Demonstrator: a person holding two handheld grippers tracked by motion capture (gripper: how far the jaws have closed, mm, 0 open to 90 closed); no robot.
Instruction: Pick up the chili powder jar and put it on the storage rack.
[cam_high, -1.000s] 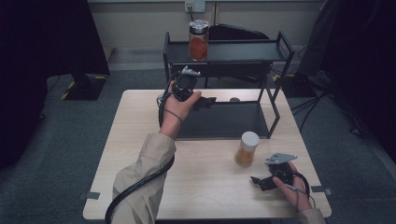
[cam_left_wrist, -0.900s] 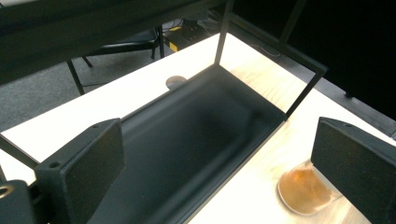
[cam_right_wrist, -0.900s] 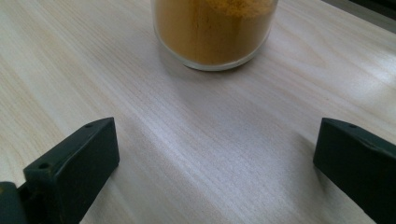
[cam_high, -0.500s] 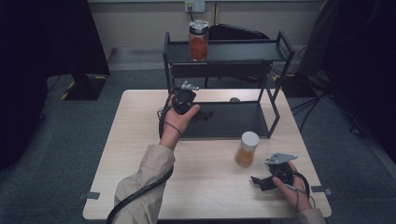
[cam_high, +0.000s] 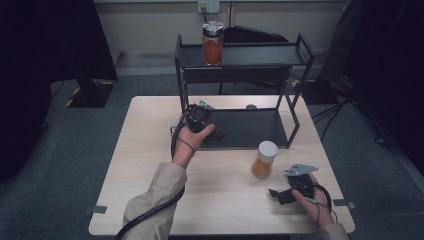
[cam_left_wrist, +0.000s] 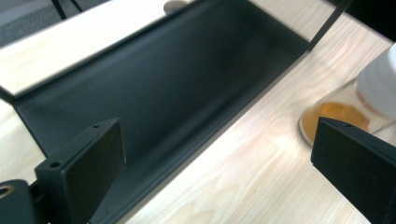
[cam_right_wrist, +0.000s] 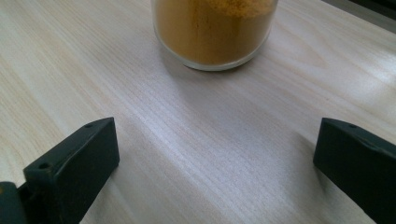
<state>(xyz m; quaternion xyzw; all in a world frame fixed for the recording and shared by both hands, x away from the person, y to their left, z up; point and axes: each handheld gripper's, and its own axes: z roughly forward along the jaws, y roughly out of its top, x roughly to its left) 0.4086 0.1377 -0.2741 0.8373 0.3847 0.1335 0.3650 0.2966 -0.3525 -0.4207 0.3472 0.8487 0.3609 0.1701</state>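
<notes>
The right hand-held gripper (cam_high: 278, 194), jaws wide apart and empty near the worktop's front right corner, faces the clear glass jar of orange powder with a white lid (cam_high: 263, 159); it should square up and close low on the smooth round wall. The left hand-held gripper (cam_high: 218, 135), also apart, hovers over the black metal rack's (cam_high: 260, 137) matte lower tray

Two jars (cam_high: 264, 159) (cam_high: 212, 44), one rack (cam_high: 240, 56), one table (cam_high: 150, 150)

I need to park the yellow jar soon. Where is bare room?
The rack's lower tray is bare right of the left gripper; upper shelf beside the red jar too. It is crowded between the yellow jar and right gripper.
</notes>
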